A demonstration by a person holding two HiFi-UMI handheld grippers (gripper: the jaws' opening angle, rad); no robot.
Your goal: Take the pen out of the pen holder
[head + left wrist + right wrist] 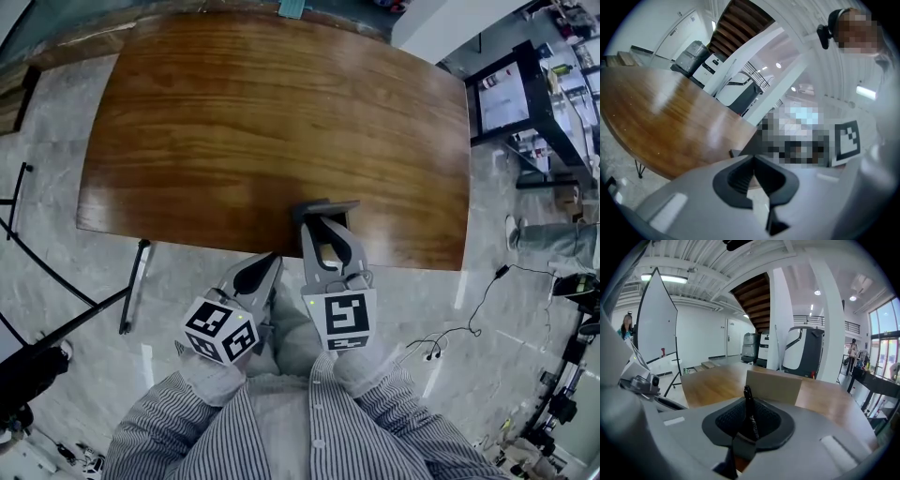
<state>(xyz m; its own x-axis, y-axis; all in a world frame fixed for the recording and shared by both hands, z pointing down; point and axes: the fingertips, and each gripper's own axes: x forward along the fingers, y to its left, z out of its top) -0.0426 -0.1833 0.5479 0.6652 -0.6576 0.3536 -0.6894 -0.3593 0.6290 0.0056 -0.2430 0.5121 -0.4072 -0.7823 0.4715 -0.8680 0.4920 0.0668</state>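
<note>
A grey box-shaped pen holder (325, 207) stands at the near edge of the wooden table (262, 112). My right gripper (324, 228) reaches over it from the front. In the right gripper view the holder (774, 386) sits just beyond the jaws, and a black pen (750, 416) stands upright between the dark pads, which close on it; my right gripper (747, 403) is shut on the pen. The pen's lower end is hidden behind the jaws. My left gripper (270, 262) hangs off the table's front edge, left of the holder, its jaw tips (753, 159) together with nothing between them.
Black stand legs (56, 281) cross the marble floor at the left. Cables (459, 328) lie on the floor at the right. A dark desk with shelves (511, 94) stands at the upper right, a person's leg (553, 239) beside it. A white board on a stand (656, 324) is at the left.
</note>
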